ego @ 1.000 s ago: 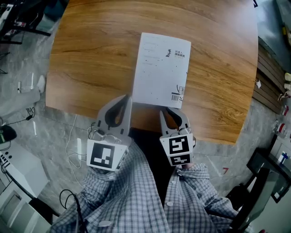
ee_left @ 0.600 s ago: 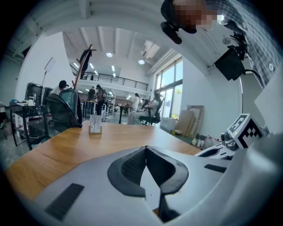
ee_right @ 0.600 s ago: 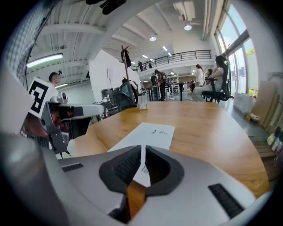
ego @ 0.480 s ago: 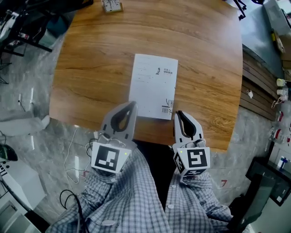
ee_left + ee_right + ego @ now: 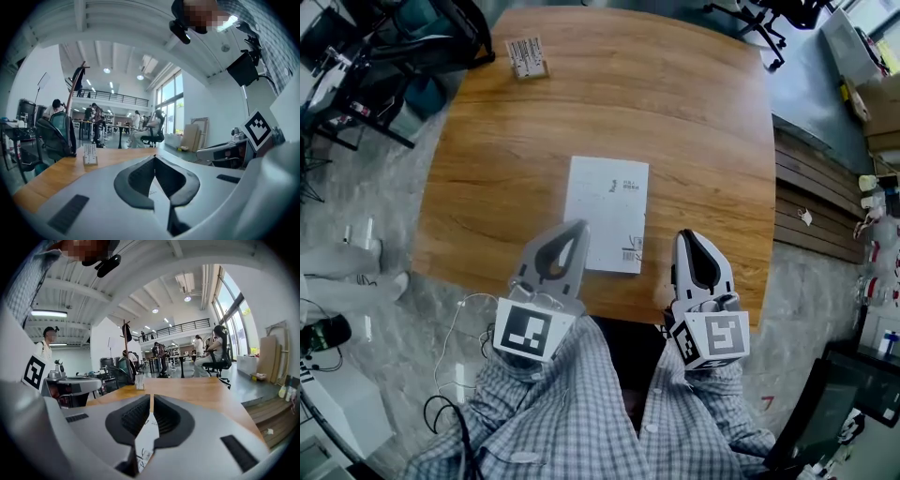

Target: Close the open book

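A white book (image 5: 607, 214) lies shut and flat on the wooden table (image 5: 703, 141), with a barcode on its near right corner. My left gripper (image 5: 579, 226) hovers at the book's near left corner with its jaws together and nothing between them. My right gripper (image 5: 686, 236) is to the right of the book, near the table's front edge, also shut and empty. In the left gripper view the left gripper (image 5: 154, 157) points across the table, with the book (image 5: 157, 185) showing behind its jaws. In the right gripper view the right gripper (image 5: 151, 396) has the book (image 5: 147, 437) below its jaws.
A small card stand (image 5: 525, 56) sits at the table's far left corner. Office chairs (image 5: 441, 37) and desks stand beyond the table, and people sit in the background. Cables (image 5: 455, 319) lie on the floor at the left. Wooden planks (image 5: 811, 220) lie on the right.
The book looks smaller and farther off as the head view pulled back. My right gripper has drifted right, away from the book's near edge. The left gripper stays by the near left corner.
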Demonstrator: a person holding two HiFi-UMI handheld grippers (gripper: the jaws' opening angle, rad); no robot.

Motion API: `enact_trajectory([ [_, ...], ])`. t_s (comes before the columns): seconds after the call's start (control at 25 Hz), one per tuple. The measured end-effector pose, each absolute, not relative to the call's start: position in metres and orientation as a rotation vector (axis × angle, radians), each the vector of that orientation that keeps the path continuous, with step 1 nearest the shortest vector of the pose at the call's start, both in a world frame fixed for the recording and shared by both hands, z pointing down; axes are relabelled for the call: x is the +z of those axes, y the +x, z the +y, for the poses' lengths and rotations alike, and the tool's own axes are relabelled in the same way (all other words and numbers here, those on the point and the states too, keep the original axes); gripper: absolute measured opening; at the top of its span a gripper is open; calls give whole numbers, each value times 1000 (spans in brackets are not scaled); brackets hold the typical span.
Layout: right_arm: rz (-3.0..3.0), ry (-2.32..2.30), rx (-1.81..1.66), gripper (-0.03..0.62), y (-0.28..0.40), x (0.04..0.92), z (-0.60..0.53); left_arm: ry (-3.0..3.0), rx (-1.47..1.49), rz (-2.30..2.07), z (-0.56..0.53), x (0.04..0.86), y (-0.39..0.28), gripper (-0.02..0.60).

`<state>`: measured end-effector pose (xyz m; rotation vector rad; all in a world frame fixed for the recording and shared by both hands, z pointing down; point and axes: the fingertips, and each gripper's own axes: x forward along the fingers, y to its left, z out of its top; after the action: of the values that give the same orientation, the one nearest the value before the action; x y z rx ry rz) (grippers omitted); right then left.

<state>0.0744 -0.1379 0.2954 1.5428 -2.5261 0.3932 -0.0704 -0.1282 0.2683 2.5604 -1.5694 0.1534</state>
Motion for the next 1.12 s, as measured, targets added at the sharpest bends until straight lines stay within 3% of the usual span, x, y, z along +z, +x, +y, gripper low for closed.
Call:
enact_trajectory([
  [0.28, -2589, 1558, 170, 37, 77, 257, -155, 2630, 112, -1558, -140, 244, -58, 9],
  [1.12, -2638, 1570, 166, 23, 80, 248, -165, 2603, 162, -1620, -147, 249, -73, 9],
])
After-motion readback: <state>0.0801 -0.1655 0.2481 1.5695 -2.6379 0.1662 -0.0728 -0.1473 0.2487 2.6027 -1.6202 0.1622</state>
